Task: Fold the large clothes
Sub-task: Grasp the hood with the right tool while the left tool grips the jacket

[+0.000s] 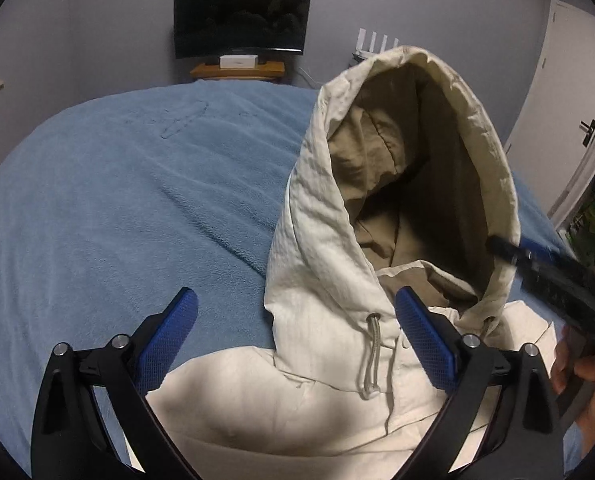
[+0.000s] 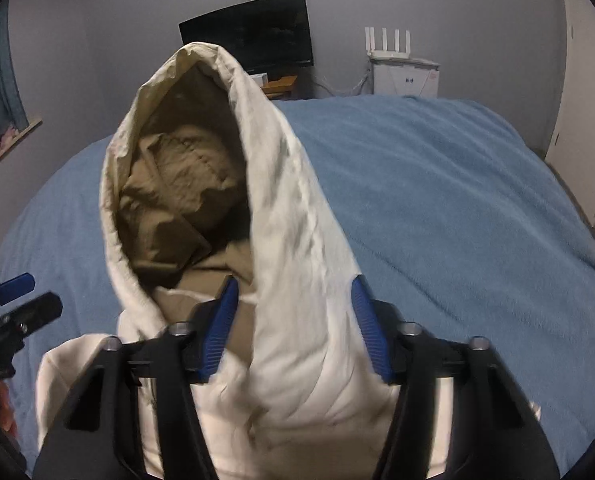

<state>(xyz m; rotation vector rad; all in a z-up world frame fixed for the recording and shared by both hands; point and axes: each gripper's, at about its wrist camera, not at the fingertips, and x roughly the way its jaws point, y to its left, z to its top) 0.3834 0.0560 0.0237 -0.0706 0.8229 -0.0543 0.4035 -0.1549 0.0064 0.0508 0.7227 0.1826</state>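
Observation:
A cream hooded jacket (image 1: pixel 317 380) with a tan lining lies on the blue blanket (image 1: pixel 117 200). Its hood (image 1: pixel 417 160) stands open and upright. My left gripper (image 1: pixel 295 300) is open, its blue pads (image 1: pixel 169 332) spread over the jacket's left shoulder and drawcord (image 1: pixel 371 356). My right gripper (image 2: pixel 293 292) is open, its blue pads (image 2: pixel 367 328) on either side of the hood's right wall (image 2: pixel 297 280). The right gripper also shows in the left wrist view (image 1: pixel 509 250) at the hood's right rim. The left gripper's tips show at the left edge of the right wrist view (image 2: pixel 21 292).
The blue blanket (image 2: pixel 457 200) covers the whole bed. A dark monitor (image 1: pixel 241 20) on a wooden stand sits by the far wall. A white router and box (image 2: pixel 403 68) stand at the back right. A white door (image 1: pixel 557 100) is to the right.

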